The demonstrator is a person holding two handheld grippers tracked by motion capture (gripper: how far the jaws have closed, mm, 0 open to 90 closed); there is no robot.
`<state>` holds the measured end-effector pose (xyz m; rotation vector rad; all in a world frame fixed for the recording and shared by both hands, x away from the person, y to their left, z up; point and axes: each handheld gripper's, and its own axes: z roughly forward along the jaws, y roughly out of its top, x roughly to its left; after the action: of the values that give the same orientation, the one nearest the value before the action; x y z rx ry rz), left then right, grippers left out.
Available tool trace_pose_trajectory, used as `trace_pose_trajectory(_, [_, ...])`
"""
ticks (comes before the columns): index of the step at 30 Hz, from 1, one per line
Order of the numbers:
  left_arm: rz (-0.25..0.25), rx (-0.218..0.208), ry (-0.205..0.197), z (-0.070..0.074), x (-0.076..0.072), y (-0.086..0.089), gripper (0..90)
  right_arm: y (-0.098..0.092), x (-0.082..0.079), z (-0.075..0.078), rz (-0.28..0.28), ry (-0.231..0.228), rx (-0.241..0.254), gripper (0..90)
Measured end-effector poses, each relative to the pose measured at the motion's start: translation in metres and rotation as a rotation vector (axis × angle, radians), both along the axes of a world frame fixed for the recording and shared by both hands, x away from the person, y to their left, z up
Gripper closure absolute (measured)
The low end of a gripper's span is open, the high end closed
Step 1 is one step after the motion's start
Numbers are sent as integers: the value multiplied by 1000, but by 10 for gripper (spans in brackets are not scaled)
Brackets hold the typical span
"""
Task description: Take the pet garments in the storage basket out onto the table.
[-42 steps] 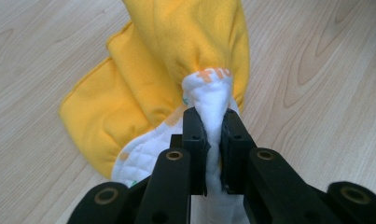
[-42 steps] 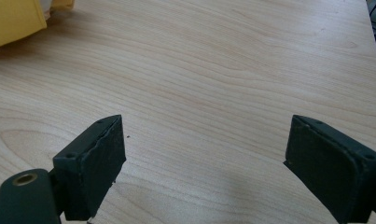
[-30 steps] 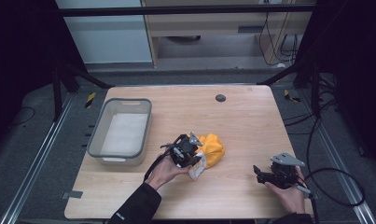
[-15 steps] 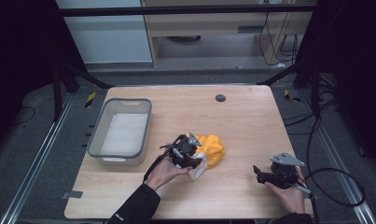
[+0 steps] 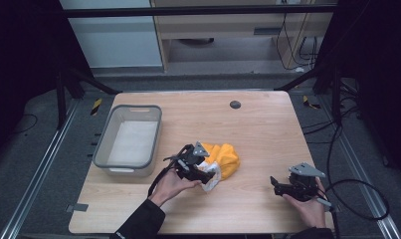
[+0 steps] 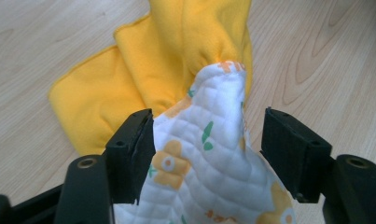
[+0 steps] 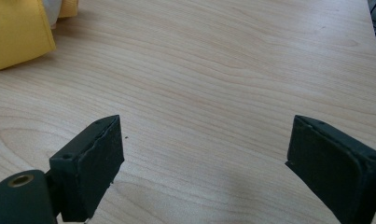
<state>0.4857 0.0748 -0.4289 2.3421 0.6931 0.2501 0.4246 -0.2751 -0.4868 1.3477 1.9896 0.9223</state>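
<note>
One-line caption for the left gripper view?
Open hand-held gripper straddling a white floral quilted cloth beside its yellow fabric on the wooden table.

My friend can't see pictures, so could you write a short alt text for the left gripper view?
A white quilted cloth with orange flowers and green leaves bunches up between the two open black jaws of the left gripper, touching the left jaw. Behind it a folded yellow cloth lies on the light wooden table.

Yellow cloth (image 6: 176,51) w/ white floral quilting (image 6: 209,163), seemingly its lining.
</note>
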Motion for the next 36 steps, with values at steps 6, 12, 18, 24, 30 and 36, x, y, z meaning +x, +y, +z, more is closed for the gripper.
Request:
trace_pose_trajectory(6, [15,-27,-24,5,-4,10,294,0,0,0,-1,0,0,103])
trace_pose_trajectory(12, [32,-36,-29,5,-9,23,276,0,0,0,0,4,4,101])
trace_pose_trajectory(18, [75,-51,-54,5,-16,41,241,0,0,0,0,4,2,98])
trace_pose_trajectory(24, [125,-76,-64,0,-24,62,238,1,0,0,0,3,2,94])
trace_pose_trajectory(30, [160,-90,-56,-11,-32,81,233,1,-1,0,0,4,-2,88])
trace_pose_trajectory(36, [191,-102,-57,-22,-41,94,236,1,-1,0,0,0,-2,84])
